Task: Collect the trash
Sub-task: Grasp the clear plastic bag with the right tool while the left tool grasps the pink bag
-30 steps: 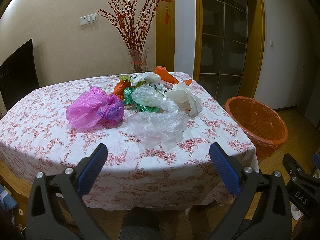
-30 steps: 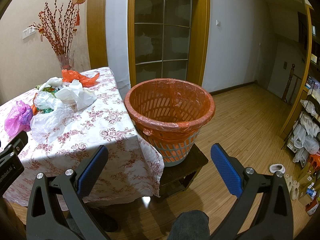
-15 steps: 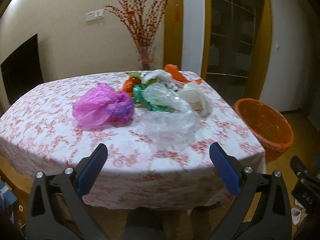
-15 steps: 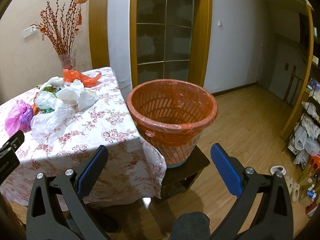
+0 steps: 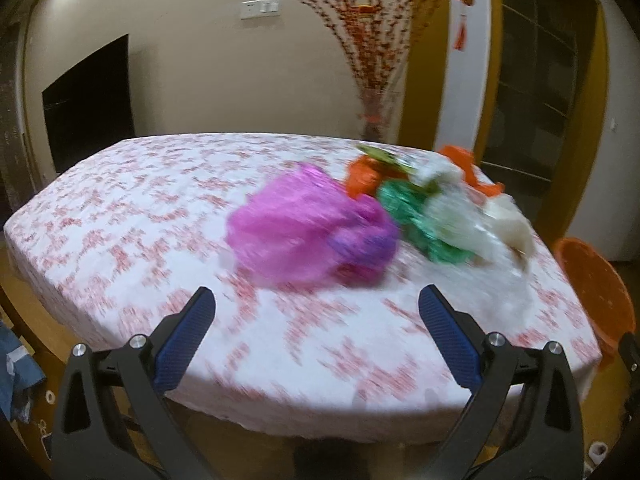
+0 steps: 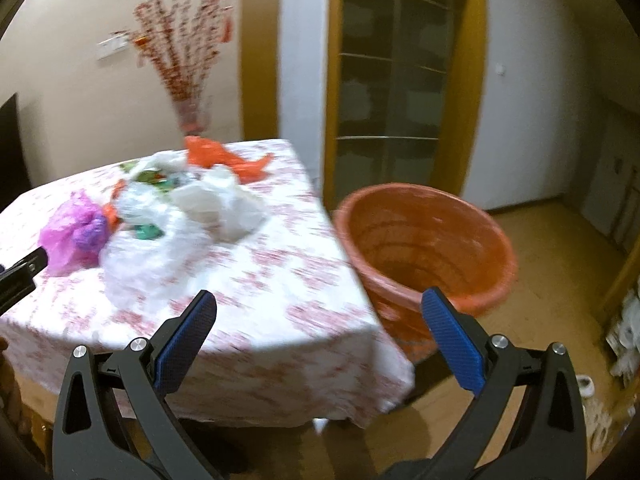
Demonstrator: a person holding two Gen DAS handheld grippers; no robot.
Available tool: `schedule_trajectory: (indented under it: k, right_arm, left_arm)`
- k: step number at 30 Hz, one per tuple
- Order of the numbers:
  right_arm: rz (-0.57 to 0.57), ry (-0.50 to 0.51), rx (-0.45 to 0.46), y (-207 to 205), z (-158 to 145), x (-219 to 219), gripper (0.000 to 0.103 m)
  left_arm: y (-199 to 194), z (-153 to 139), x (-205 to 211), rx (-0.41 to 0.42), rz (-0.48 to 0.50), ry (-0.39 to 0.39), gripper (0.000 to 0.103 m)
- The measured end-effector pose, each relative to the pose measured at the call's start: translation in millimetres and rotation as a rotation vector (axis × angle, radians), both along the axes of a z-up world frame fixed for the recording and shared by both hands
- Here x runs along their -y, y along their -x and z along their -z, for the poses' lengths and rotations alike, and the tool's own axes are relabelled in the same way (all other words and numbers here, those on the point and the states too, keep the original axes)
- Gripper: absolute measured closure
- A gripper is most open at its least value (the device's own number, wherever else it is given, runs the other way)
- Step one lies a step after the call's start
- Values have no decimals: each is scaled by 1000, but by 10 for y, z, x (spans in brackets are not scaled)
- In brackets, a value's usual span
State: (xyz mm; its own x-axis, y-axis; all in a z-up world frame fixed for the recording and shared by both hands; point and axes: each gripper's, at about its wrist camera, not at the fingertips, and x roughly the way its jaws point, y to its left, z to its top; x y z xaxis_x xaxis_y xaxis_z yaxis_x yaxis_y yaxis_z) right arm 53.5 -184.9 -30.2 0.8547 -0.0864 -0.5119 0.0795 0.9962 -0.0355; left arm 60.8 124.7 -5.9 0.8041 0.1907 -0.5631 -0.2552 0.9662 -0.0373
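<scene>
Left hand-held gripper (image 5: pixel 316 308): released, its blue pads wide apart and empty, poised over the near edge of the surface (image 5: pixel 120 216) and pointing at the pink bag.
Pink plastic bag (image 5: pixel 308 228): crumpled in a loose mound near the middle of the floral cloth, the nearest piece of trash to the left jaws; it looks very light, soft and slippery, so a pinch on a raised fold at the top should hold better than a grip around the whole bulk.
Green bag (image 5: pixel 416 216): wedged just right of the pink one, touching the pale bags; thin and crinkled, likely to drag its neighbours along.
Clear and white bags (image 6: pixel 160 248): a limp, spread heap toward the right edge of the surface; blurred, so single folds are hard to pick out.
Orange bag (image 6: pixel 224 158): at the far side of the surface, near the vase of red branches (image 6: pixel 188 64).
Right hand-held gripper (image 6: pixel 320 312): released and empty, between the surface corner and the bin.
Orange waste basket (image 6: pixel 424 248): just beside the surface, lower than it, mouth open; appears empty.
</scene>
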Motion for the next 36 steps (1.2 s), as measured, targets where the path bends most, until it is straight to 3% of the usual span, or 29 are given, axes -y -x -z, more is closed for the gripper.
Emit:
schedule_trajectory:
  k: [9, 13, 18, 21, 23, 25, 28, 34, 36]
  right_arm:
    - [-153, -120, -69, -683, -23, -494, 2]
    - [-182, -103, -130, -943, 76, -712, 19]
    - [-192, -107, -220, -1126, 275, -809, 32]
    - [-201, -132, -271, -1179, 379, -802, 52]
    - [-211, -164, -291, -1188, 416, -785, 72]
    - [-219, -192, -290, -1168, 409, -776, 81]
    - [-228, -216, -264, -1080, 322, -747, 88]
    - [-240, -242, -198, -899, 75, -685, 89]
    - [-240, -238, -187, -869, 36, -677, 89]
  left_arm:
    - [-592, 40, -461, -83, -52, -34, 4]
    - [-813, 84, -621, -102, -8, -34, 4]
    - [-933, 113, -745, -93, 46, 0, 4]
    - [-980, 127, -771, -98, 64, 14, 4]
    - [-1013, 148, -788, -105, 72, 30, 4]
    - [-1039, 166, -802, -111, 78, 45, 4]
    - [-1069, 193, -818, -117, 80, 51, 4]
    - [-1097, 266, -832, -131, 115, 112, 4]
    - [-1102, 298, -796, -142, 135, 127, 11]
